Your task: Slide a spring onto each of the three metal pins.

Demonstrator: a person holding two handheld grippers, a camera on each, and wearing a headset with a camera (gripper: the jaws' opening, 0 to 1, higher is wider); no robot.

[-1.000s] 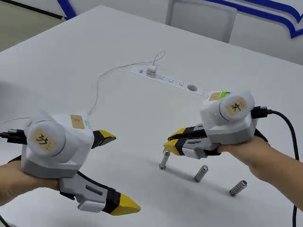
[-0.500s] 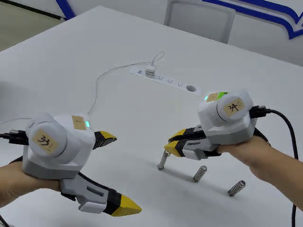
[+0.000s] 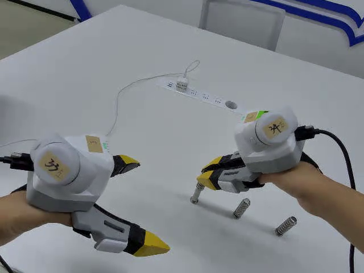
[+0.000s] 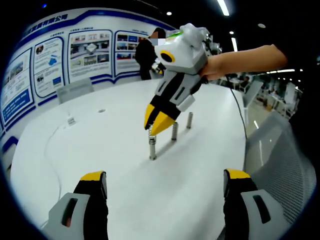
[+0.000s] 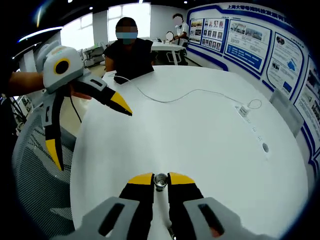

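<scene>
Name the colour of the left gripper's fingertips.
Yellow fingertips; the left gripper view shows them best.

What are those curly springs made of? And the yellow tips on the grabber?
Each spring looks like bare metal wire: grey coils that glint in the light. The yellow tips of the right hand-held gripper look like matte plastic or rubber; the pictures cannot settle which.

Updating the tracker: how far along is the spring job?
Done, apparently: the middle pin and the outer pin look coiled along their length. In hand: the right gripper is shut on the third spring atop the last pin. Remaining: slide it down and release. The left gripper is open, empty.
</scene>
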